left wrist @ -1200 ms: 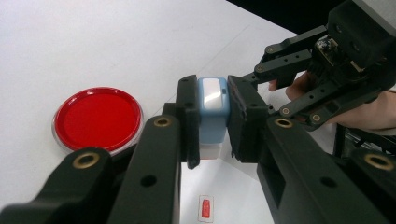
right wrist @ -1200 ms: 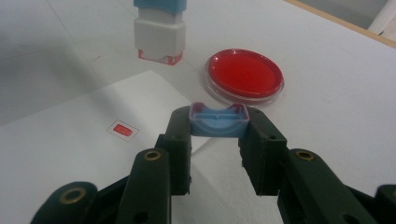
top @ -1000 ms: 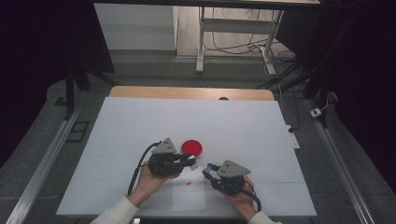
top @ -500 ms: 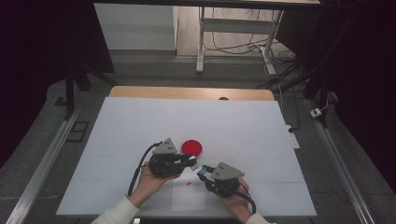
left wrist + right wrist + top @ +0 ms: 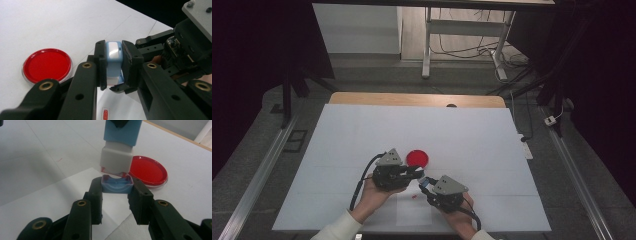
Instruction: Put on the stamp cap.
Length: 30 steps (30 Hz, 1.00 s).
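White tabletop (image 5: 362, 130) in a dark room; red dish (image 5: 417, 158) near its front edge. Left tongs (image 5: 113, 67) are clamped on a blue-and-white stamp (image 5: 114, 62). The right gripper view shows the right tongs (image 5: 117, 191) clamped on its blue cap (image 5: 117, 185) just below.

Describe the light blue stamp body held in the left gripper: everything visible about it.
The stamp body is a small, boxy, light blue plastic piece with a glossy pale panel on one face and a white lower section showing red at its bottom edge. The left gripper clamps its blue sides, holding it above the white sheet. Just beneath it, apart from it, the right gripper holds a light blue cap. A red dish lies beyond.
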Each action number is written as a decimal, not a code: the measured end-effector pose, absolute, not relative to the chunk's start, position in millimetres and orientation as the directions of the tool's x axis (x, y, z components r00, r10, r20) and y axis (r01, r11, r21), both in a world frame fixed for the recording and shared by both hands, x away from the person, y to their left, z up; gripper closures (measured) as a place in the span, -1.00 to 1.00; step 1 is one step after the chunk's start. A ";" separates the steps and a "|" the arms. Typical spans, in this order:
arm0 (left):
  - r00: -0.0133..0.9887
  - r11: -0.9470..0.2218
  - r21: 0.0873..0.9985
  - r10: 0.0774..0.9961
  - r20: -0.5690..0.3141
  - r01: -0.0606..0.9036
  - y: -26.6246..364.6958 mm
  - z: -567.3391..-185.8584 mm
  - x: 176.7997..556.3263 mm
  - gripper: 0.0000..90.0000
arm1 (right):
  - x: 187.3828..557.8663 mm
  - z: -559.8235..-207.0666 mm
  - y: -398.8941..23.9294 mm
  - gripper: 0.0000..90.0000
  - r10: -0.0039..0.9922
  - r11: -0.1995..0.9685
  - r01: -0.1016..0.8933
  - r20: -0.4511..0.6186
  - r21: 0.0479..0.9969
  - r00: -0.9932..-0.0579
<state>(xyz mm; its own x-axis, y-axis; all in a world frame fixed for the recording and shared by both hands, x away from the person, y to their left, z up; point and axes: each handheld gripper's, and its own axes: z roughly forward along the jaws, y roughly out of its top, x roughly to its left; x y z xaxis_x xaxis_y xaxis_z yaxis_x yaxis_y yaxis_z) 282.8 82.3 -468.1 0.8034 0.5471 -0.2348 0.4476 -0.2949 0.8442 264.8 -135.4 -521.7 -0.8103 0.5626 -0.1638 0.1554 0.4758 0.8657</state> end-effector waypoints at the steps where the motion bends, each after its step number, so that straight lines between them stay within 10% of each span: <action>1: 0.803 -0.294 0.844 0.549 -0.234 0.448 81.9 -468.3 282.6 0.66 | 264.5 -521.8 -134.9 0.43 0.564 0.476 0.156 -0.164 0.866 -0.809; 30: 0.747 -0.191 0.851 0.596 -0.295 0.489 77.0 -473.1 278.6 0.67 | 262.7 -524.2 -128.1 0.43 0.641 0.453 0.174 -0.184 0.874 -0.745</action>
